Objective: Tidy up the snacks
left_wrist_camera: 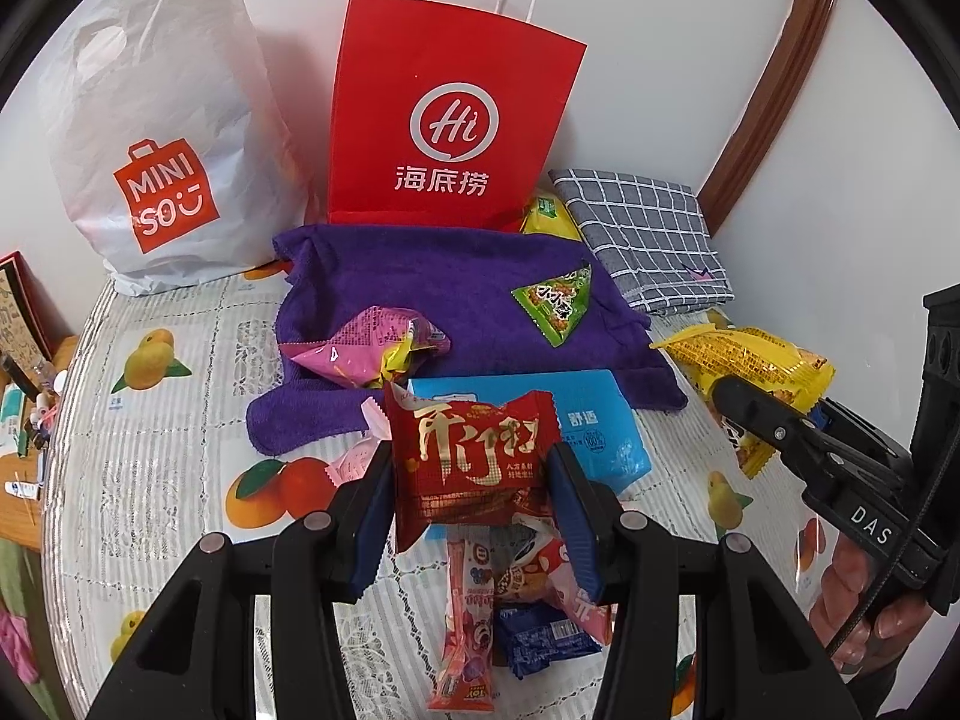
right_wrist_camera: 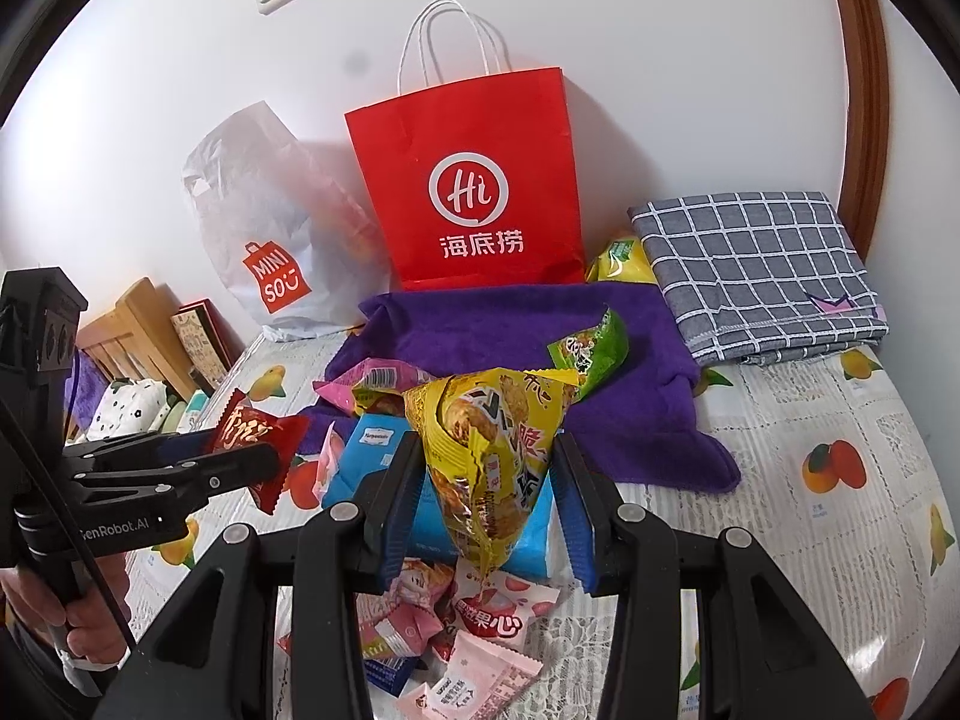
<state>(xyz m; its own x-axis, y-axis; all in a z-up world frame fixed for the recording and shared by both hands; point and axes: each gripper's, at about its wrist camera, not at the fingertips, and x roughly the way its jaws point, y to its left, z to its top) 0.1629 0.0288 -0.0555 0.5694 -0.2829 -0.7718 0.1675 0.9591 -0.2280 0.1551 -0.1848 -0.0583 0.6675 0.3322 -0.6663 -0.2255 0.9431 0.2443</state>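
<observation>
- Nearest the lens, left wrist view: left gripper point(left_wrist_camera: 474, 468) pinching one red snack packet point(left_wrist_camera: 474, 456), packet upright, lifted above a loose pile of small packets point(left_wrist_camera: 510, 594).
- Right wrist view: right gripper point(right_wrist_camera: 489, 474) clamped on one yellow snack bag point(right_wrist_camera: 486, 456), long axis near vertical.
- From either tool, toward 12 o'clock: one red paper bag point(right_wrist_camera: 474, 192), mouth up; toward 10 to 11 o'clock: one white plastic bag point(left_wrist_camera: 156, 138).
- Likely destinations, judging by the task; left hand nearer the white bag.
- Between, on one purple towel point(left_wrist_camera: 456, 276): one green packet point(left_wrist_camera: 558, 300), one pink packet point(left_wrist_camera: 360, 348).
- Also: one blue tissue pack point(left_wrist_camera: 600, 426), one checked cloth point(right_wrist_camera: 756, 264).
</observation>
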